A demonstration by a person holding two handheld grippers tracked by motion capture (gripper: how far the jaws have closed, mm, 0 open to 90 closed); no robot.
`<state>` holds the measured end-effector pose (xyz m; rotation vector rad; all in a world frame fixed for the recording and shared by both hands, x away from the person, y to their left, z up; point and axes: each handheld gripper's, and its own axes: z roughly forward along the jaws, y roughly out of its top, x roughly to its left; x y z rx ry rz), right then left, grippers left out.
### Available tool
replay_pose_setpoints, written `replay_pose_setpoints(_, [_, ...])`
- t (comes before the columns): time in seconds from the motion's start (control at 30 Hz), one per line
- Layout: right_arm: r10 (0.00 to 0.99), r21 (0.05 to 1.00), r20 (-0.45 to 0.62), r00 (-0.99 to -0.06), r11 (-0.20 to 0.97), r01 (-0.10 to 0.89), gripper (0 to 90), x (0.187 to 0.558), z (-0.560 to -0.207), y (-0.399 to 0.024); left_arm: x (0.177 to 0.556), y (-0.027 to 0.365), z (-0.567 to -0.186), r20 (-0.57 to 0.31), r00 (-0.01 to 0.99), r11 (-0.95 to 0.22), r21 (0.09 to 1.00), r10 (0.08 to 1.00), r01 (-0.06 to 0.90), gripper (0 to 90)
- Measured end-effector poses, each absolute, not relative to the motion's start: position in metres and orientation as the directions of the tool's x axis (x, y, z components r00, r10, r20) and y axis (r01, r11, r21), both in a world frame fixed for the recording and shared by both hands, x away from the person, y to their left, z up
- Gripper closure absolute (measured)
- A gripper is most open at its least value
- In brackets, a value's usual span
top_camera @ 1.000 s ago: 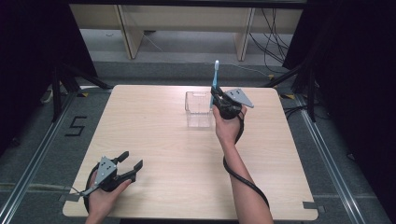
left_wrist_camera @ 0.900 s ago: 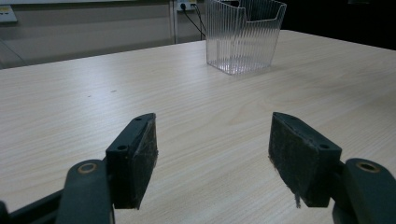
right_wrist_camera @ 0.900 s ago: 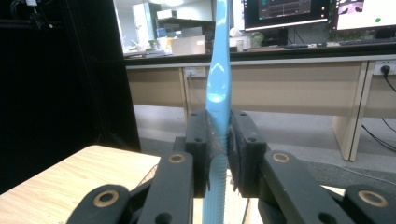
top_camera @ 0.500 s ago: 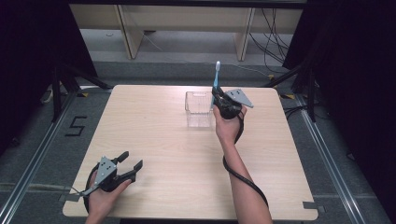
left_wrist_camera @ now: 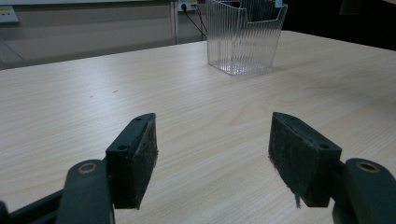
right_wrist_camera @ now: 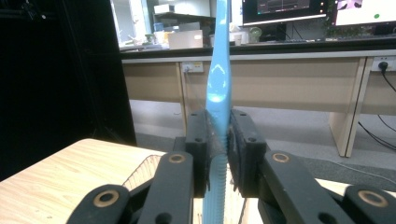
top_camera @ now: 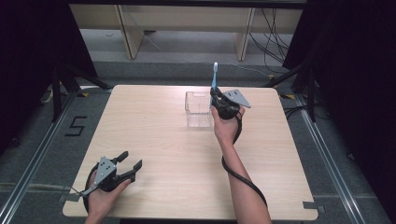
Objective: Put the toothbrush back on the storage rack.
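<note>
The blue toothbrush (top_camera: 215, 77) stands upright, pinched between the pads of the right gripper (top_camera: 214, 96), with its bristled head well above the jaws and its ribbed lower handle running down below them; in the right gripper view the toothbrush (right_wrist_camera: 218, 88) rises straight up the middle, and the two black pads press on it from either side at its narrow waist. Just below and to the near-left of this gripper's jaws stands the clear plastic container (top_camera: 198, 108), a ribbed, open-topped box, and the toothbrush's lower end hangs over or just beside its right rim; whether it dips inside I cannot tell. The right hand (top_camera: 225, 127) grips the tool from below, forearm stretching back toward the near edge of the wooden table (top_camera: 154, 135), with the black cable looping alongside the arm. Well apart from all this, at the table's near-left corner, the left gripper (top_camera: 130, 161) rests low by the tabletop in the left hand (top_camera: 105, 198), its jaws spread wide with nothing between them. In the left gripper view its pads stand far apart over bare wood, and the clear container (left_wrist_camera: 245, 37) stands far ahead of it, slightly right of centre.
</note>
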<state>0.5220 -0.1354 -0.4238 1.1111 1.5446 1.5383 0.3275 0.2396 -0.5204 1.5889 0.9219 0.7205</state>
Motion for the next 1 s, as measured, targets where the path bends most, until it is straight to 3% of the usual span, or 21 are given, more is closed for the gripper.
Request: replay_pose_setpoints(1.0, [0.908, 0.993, 0.093, -0.408, -0.054, 0.106, 79.4, 0.519, -0.436, -0.135, 0.328, 0.24, -0.521, -0.019, 0.512, -0.089, 0.978, 0.859, 0.187, 32.1])
